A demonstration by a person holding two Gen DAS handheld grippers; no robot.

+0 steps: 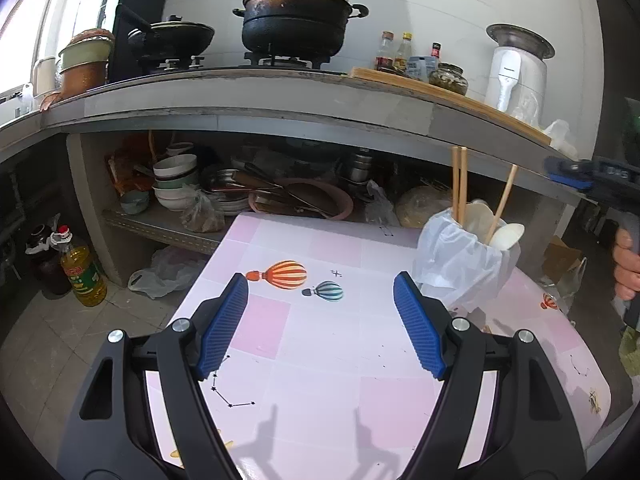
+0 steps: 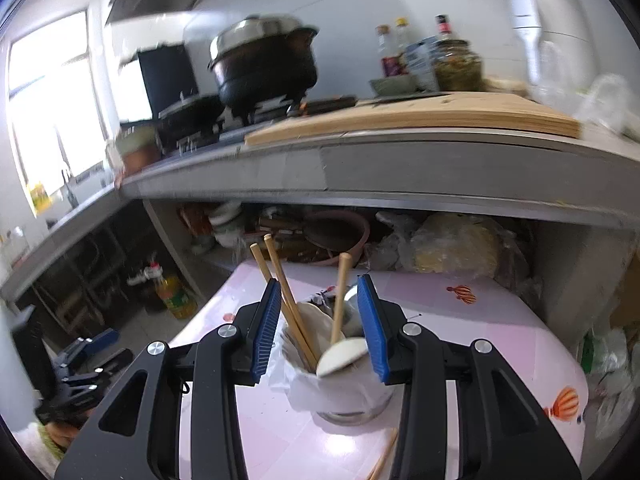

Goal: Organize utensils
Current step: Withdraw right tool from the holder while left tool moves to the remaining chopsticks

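Where plastic drapes, holder [image 2: 352,392] hidden.

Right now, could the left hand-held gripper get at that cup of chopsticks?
Probably yes. The left hand-held gripper is open and empty, and bare tabletop lies between it and the cup. The right hand-held gripper above it could crowd the approach.
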